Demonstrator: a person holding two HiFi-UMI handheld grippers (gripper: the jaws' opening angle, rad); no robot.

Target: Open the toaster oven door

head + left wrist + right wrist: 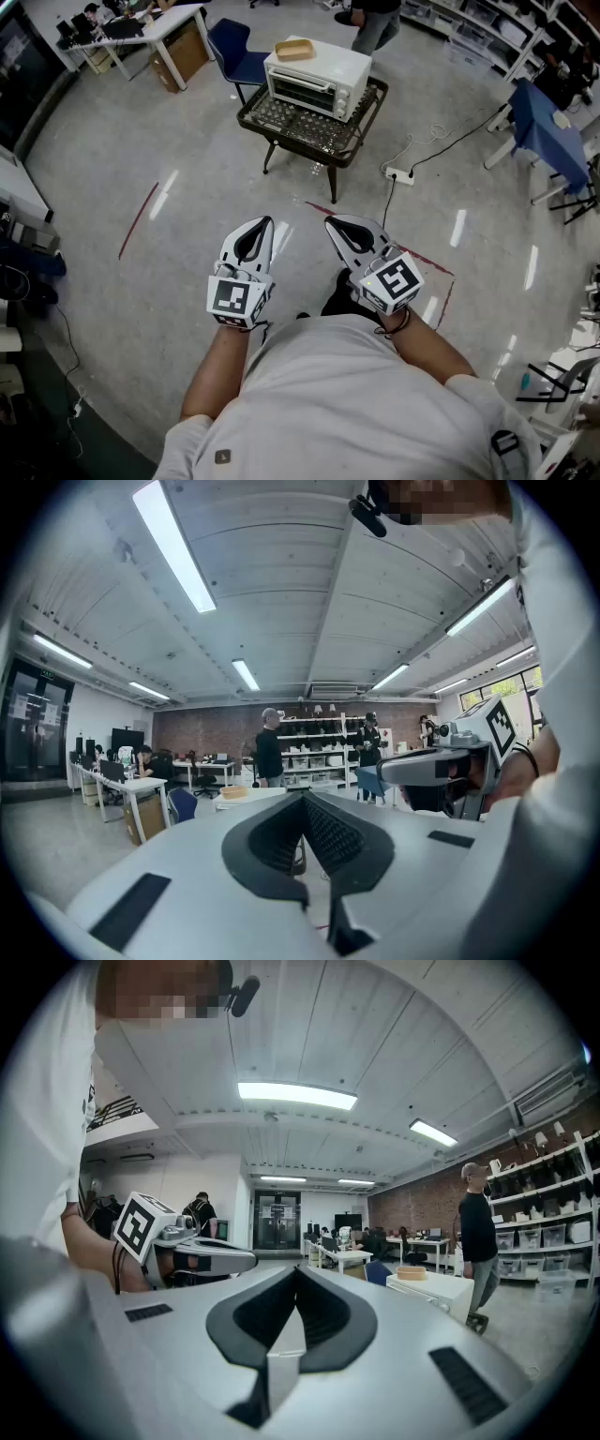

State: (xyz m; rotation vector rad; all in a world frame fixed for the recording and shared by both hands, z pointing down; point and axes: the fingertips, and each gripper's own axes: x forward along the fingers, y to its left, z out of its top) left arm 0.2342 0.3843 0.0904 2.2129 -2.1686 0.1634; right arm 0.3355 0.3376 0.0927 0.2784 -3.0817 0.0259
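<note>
A white toaster oven [317, 78] stands with its door closed on a low dark wire-top table [281, 127] several steps ahead of me. A shallow tan tray [293, 50] lies on top of it. My left gripper [267, 222] and right gripper [330, 223] are held side by side close to my body, far short of the oven, both shut and empty. In the left gripper view the shut left gripper [305, 797] points toward the oven [251, 800]. In the right gripper view the oven [439, 1288] lies to the right of the shut right gripper [297, 1269].
A blue chair [234, 52] stands behind the table, and a person [375, 23] stands just beyond the oven. A power strip [400, 174] with cables lies on the floor to the table's right. Red tape lines [139, 218] mark the floor. A blue-draped table [544, 122] is at far right.
</note>
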